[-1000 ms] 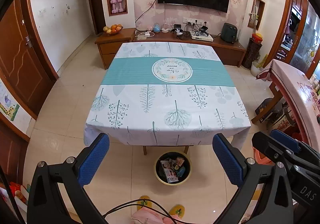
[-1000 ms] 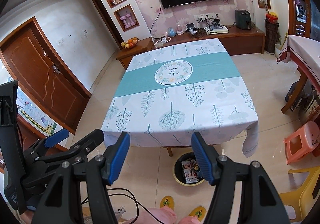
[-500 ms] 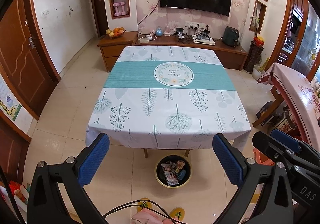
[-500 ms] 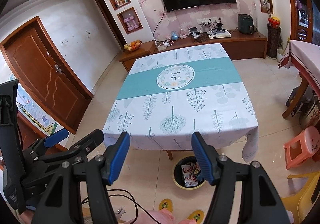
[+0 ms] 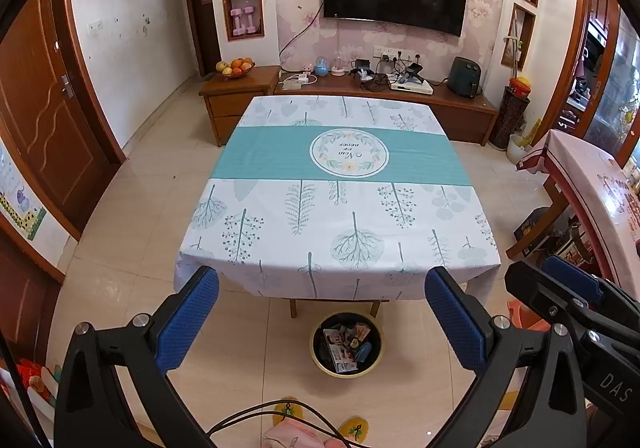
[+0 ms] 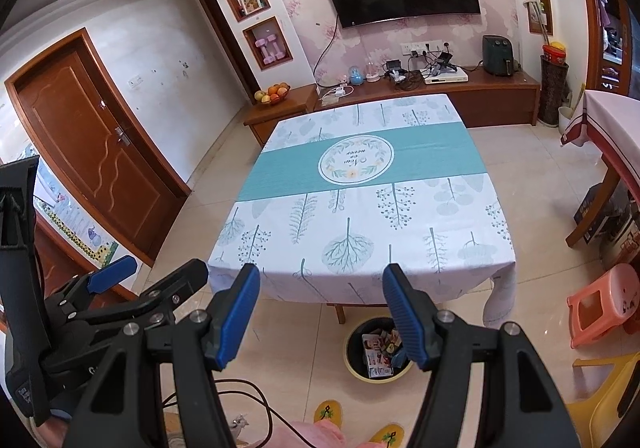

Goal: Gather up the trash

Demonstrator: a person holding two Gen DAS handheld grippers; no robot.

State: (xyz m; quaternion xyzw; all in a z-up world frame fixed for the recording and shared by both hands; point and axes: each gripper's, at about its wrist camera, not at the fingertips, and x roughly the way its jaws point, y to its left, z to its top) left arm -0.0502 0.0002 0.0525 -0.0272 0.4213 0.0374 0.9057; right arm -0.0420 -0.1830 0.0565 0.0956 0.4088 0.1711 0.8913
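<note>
Trash [image 5: 347,342] lies in the round yellow-rimmed bin [image 5: 320,359] on the floor just in front of the table [image 5: 340,224], at its near edge. In the left wrist view, the left gripper [image 5: 320,318] hangs with its blue pads spread wide and nothing between them, and part of the right gripper shows at the right edge. The tablecloth top carries no loose wrappers or packets that can be made out. Over the last second this view has tilted up a little: more of the television wall shows and the table sits lower in the picture, while the bin's contents look the same. In the right wrist view, the right gripper [image 6: 320,312] is likewise spread and empty, the left gripper [image 6: 140,280] beside it at the left, and the bin [image 6: 350,358] appears partly behind the right finger. Nothing has been picked up or dropped in that second, so collecting looks finished, or at least paused, with both grippers free.
</note>
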